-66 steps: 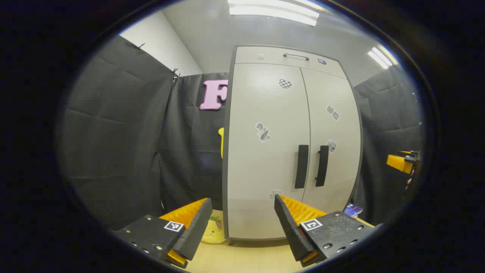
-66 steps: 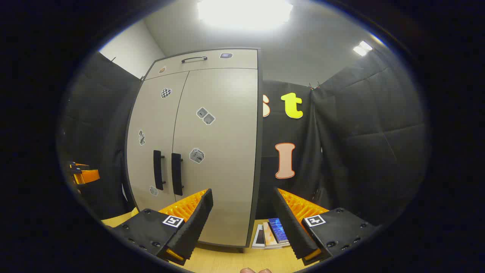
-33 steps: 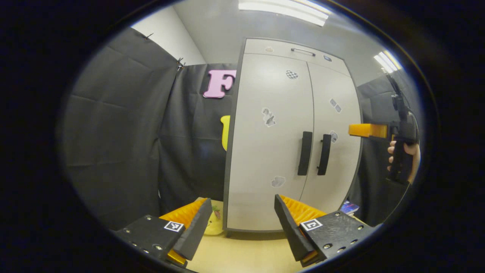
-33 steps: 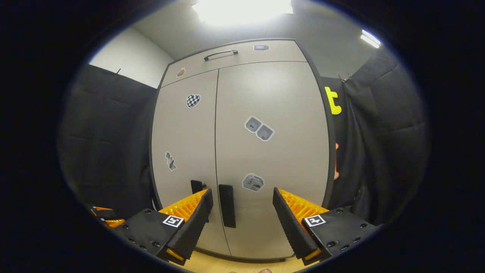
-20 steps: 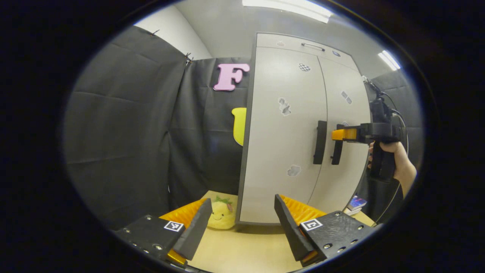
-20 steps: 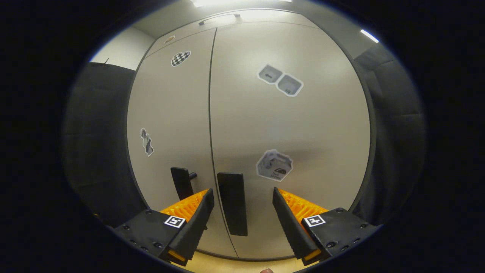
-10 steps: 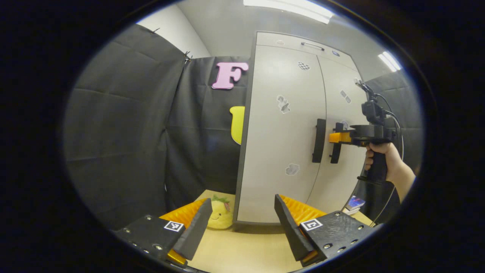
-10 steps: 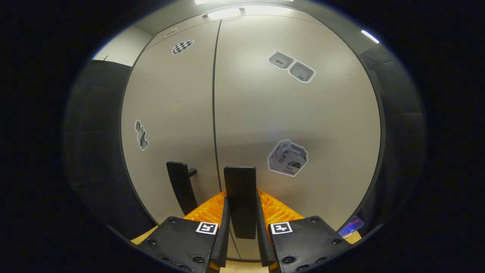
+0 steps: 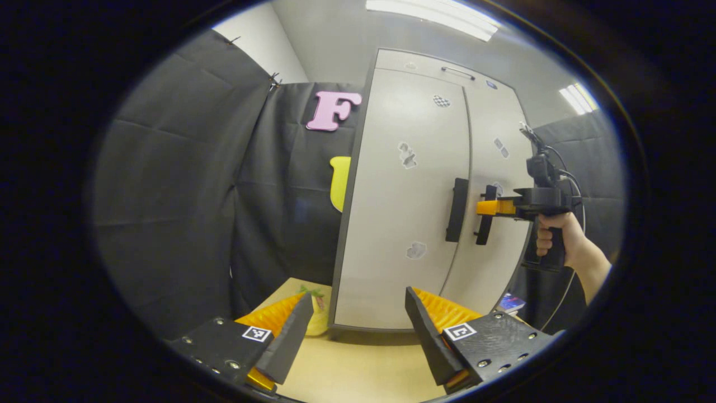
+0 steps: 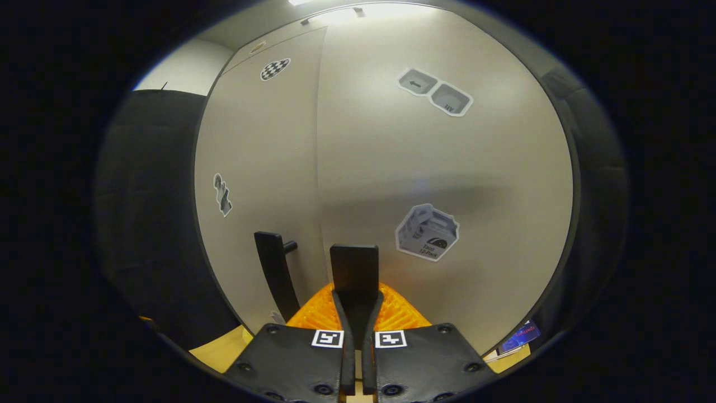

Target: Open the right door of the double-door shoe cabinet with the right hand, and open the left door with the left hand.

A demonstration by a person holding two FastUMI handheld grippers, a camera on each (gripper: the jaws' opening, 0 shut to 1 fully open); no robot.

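The grey double-door shoe cabinet [image 9: 408, 168] stands on a wooden table [image 9: 358, 369], and I see no gap between its doors. My right gripper [image 10: 355, 305] is shut on the black vertical handle of the right door [image 10: 353, 268], with both fingers pressed on its sides. The left door's handle [image 10: 274, 277] stands free beside it. In the left gripper view the right gripper [image 9: 488, 207], held by a hand [image 9: 559, 238], sits on the right handle [image 9: 484, 221], next to the left handle [image 9: 457, 210]. My left gripper [image 9: 355, 330] is open, low over the table, well short of the cabinet.
A yellow plush toy [image 9: 318, 313] sits on the table at the cabinet's left corner. A few small books [image 9: 512, 302] lie by its right side. Black cloth walls close in on both sides.
The right gripper came up to the cabinet and shut on the right door's handle, its fingers tighter now than half a second ago. The left gripper stayed open, drifting a little.
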